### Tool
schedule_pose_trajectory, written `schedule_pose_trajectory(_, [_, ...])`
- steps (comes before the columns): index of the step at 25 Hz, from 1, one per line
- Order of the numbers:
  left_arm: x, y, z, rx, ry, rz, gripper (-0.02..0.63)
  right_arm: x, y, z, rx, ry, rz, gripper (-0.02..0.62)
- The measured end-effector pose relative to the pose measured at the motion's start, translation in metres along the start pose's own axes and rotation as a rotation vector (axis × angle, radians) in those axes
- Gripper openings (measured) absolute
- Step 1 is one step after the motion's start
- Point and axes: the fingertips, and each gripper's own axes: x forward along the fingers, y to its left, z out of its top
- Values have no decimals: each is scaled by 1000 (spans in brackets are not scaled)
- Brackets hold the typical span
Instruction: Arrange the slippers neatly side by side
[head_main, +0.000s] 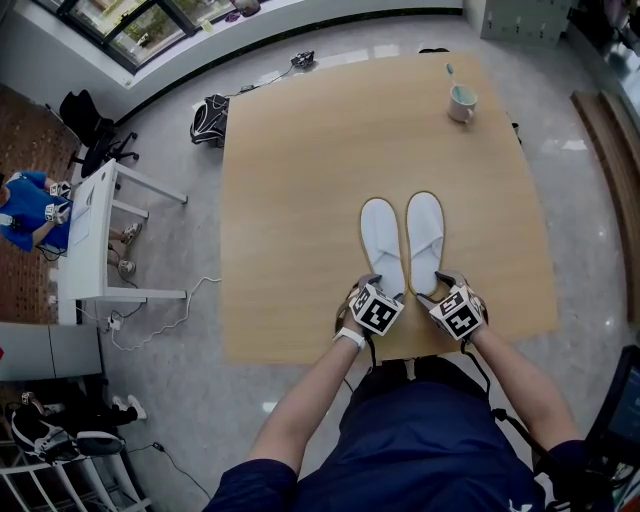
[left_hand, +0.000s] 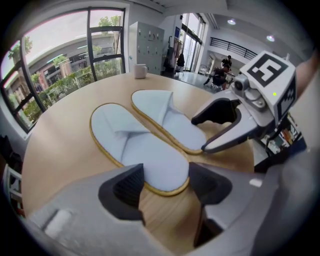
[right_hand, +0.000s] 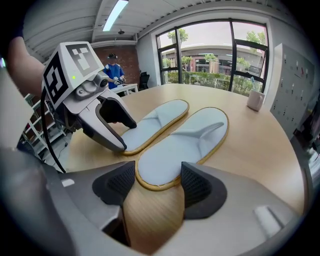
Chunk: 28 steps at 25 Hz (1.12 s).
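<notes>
White towelling slippers, gold-edged; judged light, soft and floppy. Left gripper (left_hand: 165, 182): fingers apart, bracketing the left slipper (left_hand: 135, 142) heel. Right gripper (right_hand: 159, 182): same at the right slipper (right_hand: 182, 142) heel. Pair lies parallel, nearly touching, on the wooden counter (head_main: 300, 200). Best hold is probably the heel rim.

I am watching the left slipper (head_main: 382, 245) lying just beside the right slipper (head_main: 425, 240) on the table (head_main: 290, 200), heels nearest me, the mug (head_main: 461, 103) sitting well behind them, rightward.
</notes>
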Motion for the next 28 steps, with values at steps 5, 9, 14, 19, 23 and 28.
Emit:
schedule_pose_trajectory(5, [1,-2,1,47,14,-6,288,-1,1,-1,-6,0,-3,296])
schedule_pose_trajectory(9, [2,-7,3,88,43,-50,289,0,-1,-2,-9,0,6,296])
schedule_pose_trajectory(14, [-1,-6,3,91,51,-54,290,-1,1,0,-8,4,7,296])
schedule_pose_trajectory(19, [-1,-6,2,73,38,-47,290,0,2,-1,-3,2,9,296])
schedule_pose_trajectory(23, [2,0,2,75,32,-17,290,0,-2,1,12,-8,12,291])
schedule_pose_trajectory(28, [-6,-8,5,70,34,-46,290,-4,1,1,83,-24,26,290])
